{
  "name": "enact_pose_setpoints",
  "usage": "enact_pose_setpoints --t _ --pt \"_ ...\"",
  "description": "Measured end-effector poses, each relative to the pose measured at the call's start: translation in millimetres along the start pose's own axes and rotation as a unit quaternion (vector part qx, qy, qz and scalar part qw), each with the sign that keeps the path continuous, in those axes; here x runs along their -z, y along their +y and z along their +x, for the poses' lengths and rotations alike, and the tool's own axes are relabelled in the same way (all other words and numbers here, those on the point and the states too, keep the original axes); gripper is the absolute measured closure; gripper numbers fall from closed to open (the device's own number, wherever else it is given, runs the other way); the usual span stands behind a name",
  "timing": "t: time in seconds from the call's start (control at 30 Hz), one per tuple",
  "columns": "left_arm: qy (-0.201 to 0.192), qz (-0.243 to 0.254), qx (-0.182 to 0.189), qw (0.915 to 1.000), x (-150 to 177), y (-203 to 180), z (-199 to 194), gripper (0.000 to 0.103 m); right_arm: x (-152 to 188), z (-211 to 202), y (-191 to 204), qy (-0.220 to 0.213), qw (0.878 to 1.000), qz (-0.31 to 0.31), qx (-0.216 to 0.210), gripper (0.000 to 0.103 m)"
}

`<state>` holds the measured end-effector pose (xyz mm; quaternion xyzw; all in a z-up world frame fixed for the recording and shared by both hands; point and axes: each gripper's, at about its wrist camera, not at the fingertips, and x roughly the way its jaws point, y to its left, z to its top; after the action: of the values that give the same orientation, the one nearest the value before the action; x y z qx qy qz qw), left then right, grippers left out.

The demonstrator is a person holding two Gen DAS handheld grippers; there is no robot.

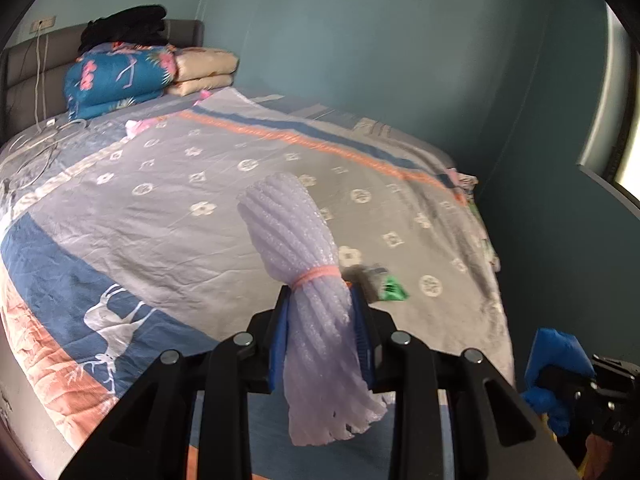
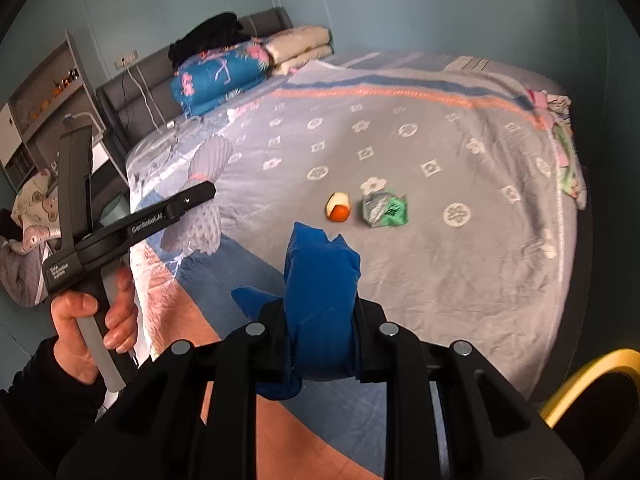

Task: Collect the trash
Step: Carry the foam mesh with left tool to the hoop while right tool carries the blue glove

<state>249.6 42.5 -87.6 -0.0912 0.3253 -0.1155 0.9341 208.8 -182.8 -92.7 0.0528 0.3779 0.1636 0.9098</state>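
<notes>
A: Two grippers, each pinching one piece of trash above the bed [image 1: 160,208]. Which holds what?

B: The left gripper [image 1: 320,320] is clamped on a roll of white foam wrap [image 1: 296,248] tied with a pink band [image 1: 316,274]; the roll stands up between its fingers, its loose end hanging below them. The right gripper [image 2: 320,320] is pressed onto a crumpled blue bag [image 2: 320,292], which bulges above and below the jaws.

A: What remains on the bed?

B: In the right wrist view, an orange peel [image 2: 339,207] and a green-and-silver wrapper [image 2: 384,210] lie just beside each other on the grey patterned bedspread [image 2: 440,280], beyond the blue bag. In the left wrist view, only the wrapper shows clearly, beside the foam roll.

A: And around them?

B: Folded quilts [image 1: 120,76] and dark clothes [image 1: 124,28] are stacked at the headboard [image 1: 24,64]. A hand [image 2: 92,332] grips the left gripper's handle at the left of the right wrist view. A yellow rim [image 2: 592,376] curves in the lower right corner there.
</notes>
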Motion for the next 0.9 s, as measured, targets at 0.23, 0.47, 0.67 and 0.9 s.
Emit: enact_pose_setpoints --t 0.23,0.47,0.67,0.9 --pt "-0.016 0.02 0.028 0.9993 4 -44 -26 0.075 5 -45 -24 -0.037 0.999 0.019 0.008 0.082" --pt "-0.037 0.044 0.057 0.9967 7 -87 -56 0.075 11 -96 -48 -0.08 0.996 0.033 0.02 0.082" --pt "-0.05 0.066 0.086 0.9928 9 -123 -78 0.075 17 -135 -67 -0.115 0.992 0.044 0.034 0.082" --pt "-0.057 0.094 0.119 0.9867 17 -161 -96 0.075 26 -173 -84 -0.146 0.986 0.056 0.057 0.082"
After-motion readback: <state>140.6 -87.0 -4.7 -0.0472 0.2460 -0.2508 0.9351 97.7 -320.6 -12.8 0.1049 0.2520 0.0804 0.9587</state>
